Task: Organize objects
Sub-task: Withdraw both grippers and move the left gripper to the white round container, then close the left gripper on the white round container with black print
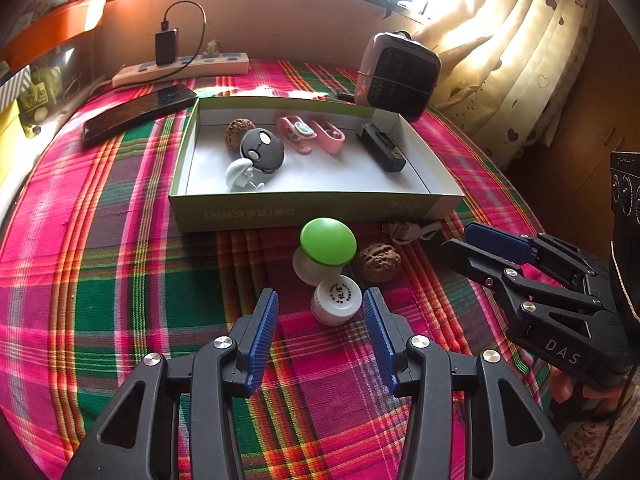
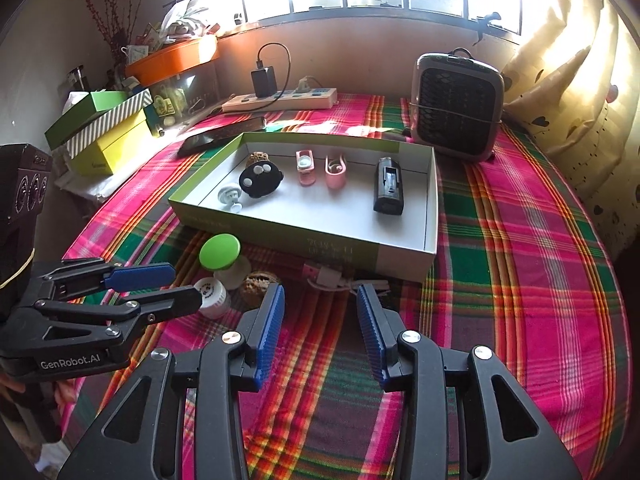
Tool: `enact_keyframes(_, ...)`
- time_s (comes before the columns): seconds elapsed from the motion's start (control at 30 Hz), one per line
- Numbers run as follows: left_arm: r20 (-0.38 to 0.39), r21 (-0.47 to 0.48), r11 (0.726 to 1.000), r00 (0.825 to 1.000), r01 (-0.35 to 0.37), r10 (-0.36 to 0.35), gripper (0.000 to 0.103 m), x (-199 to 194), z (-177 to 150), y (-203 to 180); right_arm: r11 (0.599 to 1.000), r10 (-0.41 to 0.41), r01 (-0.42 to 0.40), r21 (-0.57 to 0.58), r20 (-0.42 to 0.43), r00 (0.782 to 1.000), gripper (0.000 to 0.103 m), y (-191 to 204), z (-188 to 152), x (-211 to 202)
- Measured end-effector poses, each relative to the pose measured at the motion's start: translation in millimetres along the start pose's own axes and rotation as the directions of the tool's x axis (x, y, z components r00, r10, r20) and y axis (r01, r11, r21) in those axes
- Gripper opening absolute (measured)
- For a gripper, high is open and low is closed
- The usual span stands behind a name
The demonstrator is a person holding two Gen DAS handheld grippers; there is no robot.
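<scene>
on the table with the pink, green and red plaid cloth (image 2: 520,240) sits a shallow green-sided cardboard box with a white inside (image 1: 312,208), open on top. inside it, toward its left end, lie a brown wrinkled walnut (image 1: 239,133), a black round toy with white dots (image 1: 262,154) and a small white mushroom-shaped piece (image 1: 240,174); two pink clips (image 1: 310,135) lie near the middle and a black rectangular device (image 1: 382,147) near the right end.

just outside the box's near wall, on the cloth, stand a green-capped mushroom-shaped toy with a white base (image 1: 326,246), a second brown walnut (image 1: 378,262) touching its right side, a small white bottle with a printed cap (image 1: 336,300) and a white coiled cable (image 2: 328,276).

the left gripper (image 1: 320,312) is spread wide, low over the cloth, with the white bottle just ahead between its blue pads, not touching either. the right gripper (image 2: 320,308) is also spread, holding nothing, pointing at the cable by the box's near wall.

along the far edge are a white power strip (image 2: 280,100), a dark phone (image 1: 140,112) and a grey fan heater (image 2: 458,108).
</scene>
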State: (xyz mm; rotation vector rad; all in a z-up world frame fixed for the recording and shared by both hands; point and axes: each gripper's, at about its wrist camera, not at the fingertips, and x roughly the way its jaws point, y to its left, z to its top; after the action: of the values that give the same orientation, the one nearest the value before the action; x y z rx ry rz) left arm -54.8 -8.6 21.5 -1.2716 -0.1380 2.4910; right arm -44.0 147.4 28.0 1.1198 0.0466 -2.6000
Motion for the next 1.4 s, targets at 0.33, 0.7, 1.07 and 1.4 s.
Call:
enact_keyframes(0.33, -0.026, 0.02, 1.0, 0.999, -0.021, 0.021, 0.044, 16, 1, -9, 1.0, -0.005, 0.005, 0.014, -0.006, 1.0, 0.04, -6, -7, -2)
enact_keyframes(0.7, -0.011, 0.047, 0.997, 0.998, -0.062, 0.062, 0.043, 24, 5, -12, 1.0, -0.007, 0.007, 0.018, -0.014, 1.0, 0.04, -9, -7, 1)
enact_keyframes(1.07, -0.002, 0.059, 0.995, 0.997, -0.081, 0.081, 0.035, 23, 3, -12, 1.0, -0.007, 0.007, 0.009, -0.028, 1.0, 0.04, -3, -6, 6)
enact_keyframes(1.4, 0.007, 0.028, 0.995, 0.996, -0.092, 0.092, 0.027, 15, -1, 4, 1.0, 0.007, -0.008, -0.015, -0.035, 0.999, 0.04, 10, -3, 10)
